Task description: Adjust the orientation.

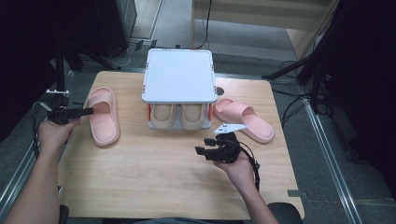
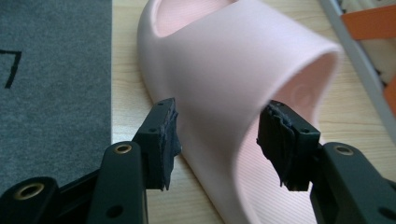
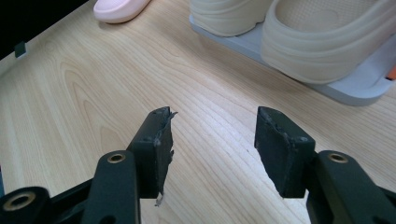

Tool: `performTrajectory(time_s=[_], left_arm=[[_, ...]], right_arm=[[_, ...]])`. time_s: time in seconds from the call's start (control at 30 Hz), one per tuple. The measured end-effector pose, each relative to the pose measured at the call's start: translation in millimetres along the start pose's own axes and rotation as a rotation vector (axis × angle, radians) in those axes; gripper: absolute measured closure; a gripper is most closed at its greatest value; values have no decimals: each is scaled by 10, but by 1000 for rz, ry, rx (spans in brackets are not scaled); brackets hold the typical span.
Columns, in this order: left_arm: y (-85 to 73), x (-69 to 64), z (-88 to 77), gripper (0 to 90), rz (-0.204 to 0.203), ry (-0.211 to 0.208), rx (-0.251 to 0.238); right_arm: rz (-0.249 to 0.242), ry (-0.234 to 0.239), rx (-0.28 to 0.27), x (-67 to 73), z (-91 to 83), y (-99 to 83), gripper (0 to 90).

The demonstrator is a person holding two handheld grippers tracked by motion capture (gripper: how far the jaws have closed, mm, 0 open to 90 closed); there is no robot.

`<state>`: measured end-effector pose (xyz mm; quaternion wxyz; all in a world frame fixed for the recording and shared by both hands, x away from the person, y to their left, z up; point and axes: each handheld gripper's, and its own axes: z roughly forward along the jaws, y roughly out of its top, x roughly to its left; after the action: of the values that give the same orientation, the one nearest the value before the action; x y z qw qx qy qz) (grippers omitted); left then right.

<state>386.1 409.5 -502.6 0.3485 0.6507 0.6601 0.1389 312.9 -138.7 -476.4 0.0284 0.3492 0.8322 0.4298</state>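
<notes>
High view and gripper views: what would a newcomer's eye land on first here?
Most striking is the white two-tier shoe rack at the back middle of the wooden table, with a pair of beige slippers on its lower shelf. A pink slipper lies on each side of it: the left pink slipper sits between the open jaws of the left gripper, the right pink slipper lies untouched near the open right gripper.
</notes>
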Motion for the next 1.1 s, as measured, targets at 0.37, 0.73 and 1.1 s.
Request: performTrajectory(time_s=[0.37,0.73,1.1], left_arm=[[47,-33,197,481,26,26,11],[151,-91,272,705,47,60,14],[187,-133,288,799,18,17,61]], right_arm=[[24,-31,-9,-9,-96,-95,469],[46,-53,-13,-11,-158,-169,466],[44,-53,-15,-8,-163,-173,467]])
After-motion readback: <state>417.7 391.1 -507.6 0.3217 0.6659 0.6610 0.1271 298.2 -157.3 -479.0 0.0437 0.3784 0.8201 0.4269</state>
